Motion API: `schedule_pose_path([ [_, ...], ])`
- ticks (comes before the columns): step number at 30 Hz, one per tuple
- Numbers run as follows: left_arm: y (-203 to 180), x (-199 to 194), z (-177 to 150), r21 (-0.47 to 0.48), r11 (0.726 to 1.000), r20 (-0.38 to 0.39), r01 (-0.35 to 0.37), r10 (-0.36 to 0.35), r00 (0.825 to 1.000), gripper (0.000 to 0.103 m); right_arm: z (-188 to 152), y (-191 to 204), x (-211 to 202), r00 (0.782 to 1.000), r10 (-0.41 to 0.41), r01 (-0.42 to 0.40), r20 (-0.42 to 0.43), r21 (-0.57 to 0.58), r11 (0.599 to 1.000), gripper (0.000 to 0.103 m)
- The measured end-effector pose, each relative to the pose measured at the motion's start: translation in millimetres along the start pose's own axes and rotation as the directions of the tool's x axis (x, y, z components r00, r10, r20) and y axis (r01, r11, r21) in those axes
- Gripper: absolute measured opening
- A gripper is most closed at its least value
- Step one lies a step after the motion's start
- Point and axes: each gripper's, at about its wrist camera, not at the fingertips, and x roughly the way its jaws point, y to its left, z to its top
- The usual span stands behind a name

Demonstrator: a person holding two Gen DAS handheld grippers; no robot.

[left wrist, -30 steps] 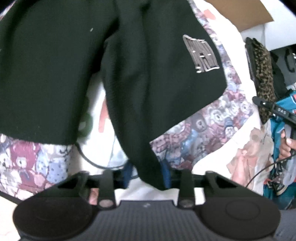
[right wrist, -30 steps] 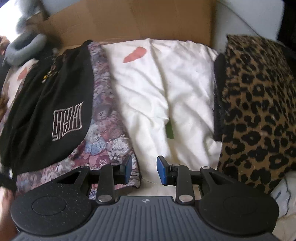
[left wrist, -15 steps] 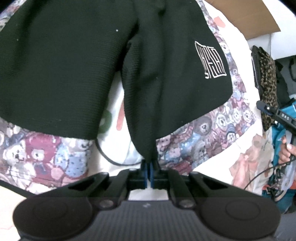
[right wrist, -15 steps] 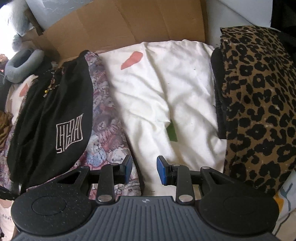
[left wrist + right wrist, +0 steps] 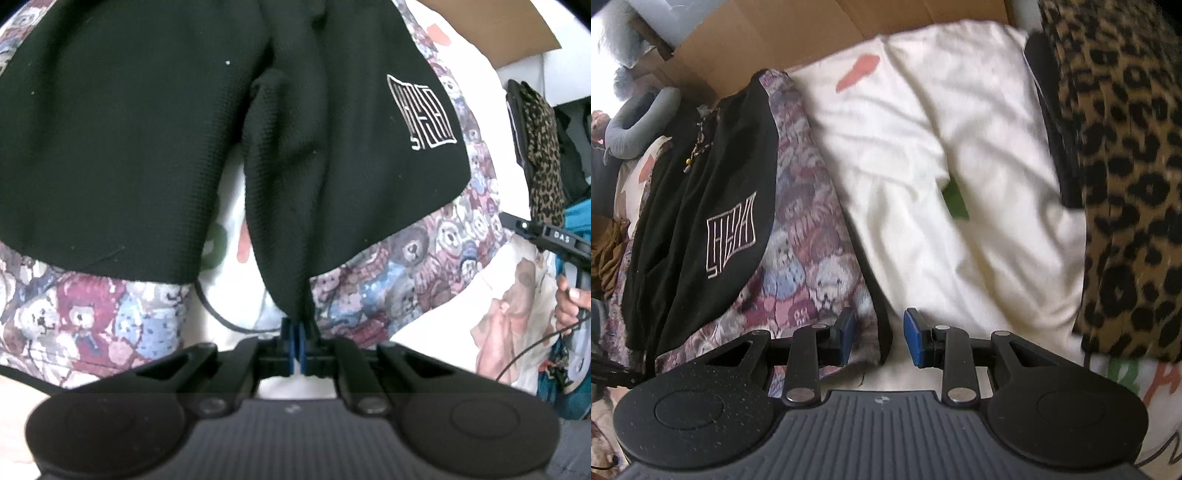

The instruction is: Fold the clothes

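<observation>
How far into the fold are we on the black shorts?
Early. Done: the left gripper has its jaws shut on the hem of the black shorts, which lie on the teddy-bear print fabric. In hand: that pinched leg. The right gripper is open and empty above the bear fabric's edge. Left: no finished fold shows; both legs are spread. A leopard-print garment sits beside the white sheet.
</observation>
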Motion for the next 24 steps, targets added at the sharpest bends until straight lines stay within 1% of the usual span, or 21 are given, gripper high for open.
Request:
schedule_pose_path([
  [3, 0, 2, 0, 0.002, 1.000, -0.004, -0.002, 0.002, 1.000, 0.003, -1, -3, 3, 1.000, 0.021, -0.021, -0.009, 0.029, 0.999, 0.037],
  [4, 0, 2, 0, 0.004, 1.000, -0.005, -0.004, 0.004, 1.000, 0.003, -1, -3, 4, 1.000, 0.026, -0.026, -0.009, 0.036, 0.999, 0.034],
  [5, -1, 2, 0, 0.006, 1.000, -0.006, -0.005, 0.005, 1.000, 0.003, -1, -3, 5, 0.999, 0.037, -0.037, -0.010, 0.041, 0.999, 0.030],
  [6, -1, 2, 1, 0.007, 1.000, -0.007, -0.005, 0.005, 1.000, 0.003, -1, -2, 7, 0.999, 0.045, -0.044, -0.011, 0.038, 0.998, 0.020],
  [7, -1, 2, 1, 0.008, 1.000, -0.008, -0.005, 0.005, 1.000, 0.003, 0, 0, 9, 0.999, 0.048, -0.047, -0.016, 0.028, 0.998, 0.014],
  [9, -1, 2, 1, 0.010, 1.000, -0.010, -0.002, 0.002, 1.000, 0.003, 2, 4, 7, 0.999, 0.047, -0.047, -0.021, -0.001, 0.999, 0.008],
  [12, -4, -1, 1, 0.019, 1.000, -0.018, 0.017, -0.016, 1.000, 0.003, 6, 9, -1, 0.999, 0.038, -0.039, -0.021, -0.043, 0.998, 0.007],
  [14, -9, -4, 2, 0.042, 0.998, -0.021, 0.040, -0.040, 0.999, 0.003, 10, 14, -12, 1.000, 0.026, -0.027, -0.013, -0.070, 0.997, 0.006],
  [19, -26, -11, 8, 0.101, 0.989, -0.018, 0.104, -0.102, 0.995, 0.003, 25, 24, -44, 0.999, -0.026, 0.028, 0.024, -0.119, 0.992, 0.006],
  [24, -43, -18, 14, 0.151, 0.975, -0.013, 0.162, -0.162, 0.987, 0.003, 42, 28, -70, 0.995, -0.074, 0.083, 0.071, -0.139, 0.987, 0.005],
])
